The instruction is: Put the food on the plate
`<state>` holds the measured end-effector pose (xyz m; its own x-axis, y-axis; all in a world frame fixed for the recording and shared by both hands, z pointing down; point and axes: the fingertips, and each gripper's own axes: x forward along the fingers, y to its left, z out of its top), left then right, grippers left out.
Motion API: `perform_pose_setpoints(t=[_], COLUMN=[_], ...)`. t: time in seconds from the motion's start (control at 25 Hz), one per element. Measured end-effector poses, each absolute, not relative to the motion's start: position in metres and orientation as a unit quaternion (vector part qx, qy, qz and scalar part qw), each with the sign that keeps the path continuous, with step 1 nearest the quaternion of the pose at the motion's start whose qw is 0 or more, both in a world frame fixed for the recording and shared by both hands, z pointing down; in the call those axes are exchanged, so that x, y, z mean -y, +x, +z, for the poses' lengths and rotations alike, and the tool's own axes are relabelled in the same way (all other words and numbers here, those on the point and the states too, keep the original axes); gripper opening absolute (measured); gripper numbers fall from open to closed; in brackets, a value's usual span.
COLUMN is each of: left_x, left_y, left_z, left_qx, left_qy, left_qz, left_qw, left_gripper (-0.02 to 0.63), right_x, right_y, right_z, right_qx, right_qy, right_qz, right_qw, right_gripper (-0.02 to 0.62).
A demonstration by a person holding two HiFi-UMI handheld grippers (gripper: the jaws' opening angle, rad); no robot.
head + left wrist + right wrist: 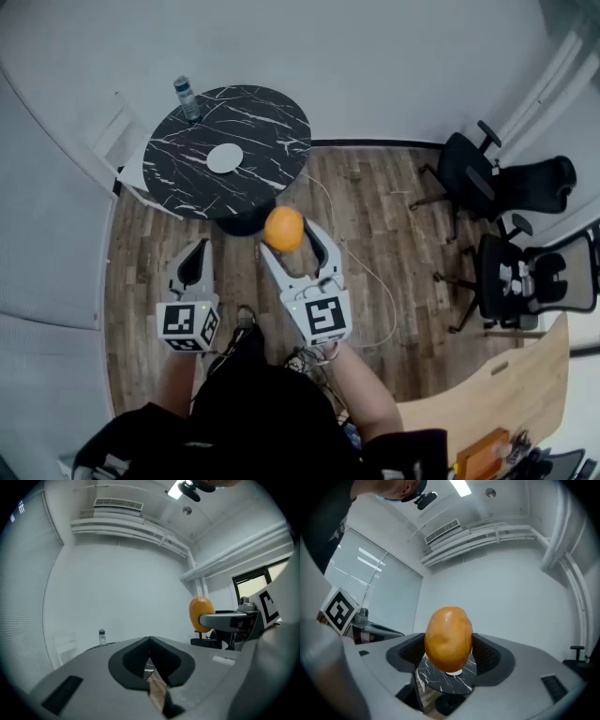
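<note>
The right hand-held gripper (289,234) was closed on the orange food (283,228), with one jaw pressing on each side of it. It held the food in the air over the wooden floor (375,225), just before the edge of the round black table (267,112). The white plate (224,158) lay near the middle of that table, and a small bottle (187,98) stood at its far edge. The left hand-held gripper (197,248) was closed and held nothing.

The food was egg-shaped and its long axis stood nearly upright, so the jaws met it across its narrower width. Its skin looked smooth and a little shiny, so I think it can slip or roll. It seemed light and rather firm. The best hold is probably at the widest middle part, with gentle pressure.
</note>
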<state>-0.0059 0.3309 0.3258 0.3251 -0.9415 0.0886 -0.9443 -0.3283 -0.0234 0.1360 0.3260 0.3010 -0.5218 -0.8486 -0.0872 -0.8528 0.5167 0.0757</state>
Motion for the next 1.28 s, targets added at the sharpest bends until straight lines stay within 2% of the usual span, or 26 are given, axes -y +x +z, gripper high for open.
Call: perform_pose_setpoints(t=[0.6,1.08,1.28], left_x=[-0.213,-0.133,-0.109], left_y=[-0.065,-0.147,-0.154], left_z=[0.363,0.356,0.367], left_qx=[0.544,0.515,0.506], left_qy=[0.835,0.852,0.857], left_qz=[0.062,0.08,0.076], left_qw=[0.052,0.053,0.067], left_gripper=[0.0,0.0,0.0], right_x=[-0.203,-0.119,-0.105], right_y=[0.063,-0.009,-0.014], right_z=[0.341,0.319,0.325], right_qx=[-0.883,-0.883,-0.883], right_qy=[-0.467,-0.466,-0.462], right_qz=[0.025,0.019,0.026], right_qw=[-0.036,-0.057,-0.074], right_gripper=[0.302,0.302,0.302])
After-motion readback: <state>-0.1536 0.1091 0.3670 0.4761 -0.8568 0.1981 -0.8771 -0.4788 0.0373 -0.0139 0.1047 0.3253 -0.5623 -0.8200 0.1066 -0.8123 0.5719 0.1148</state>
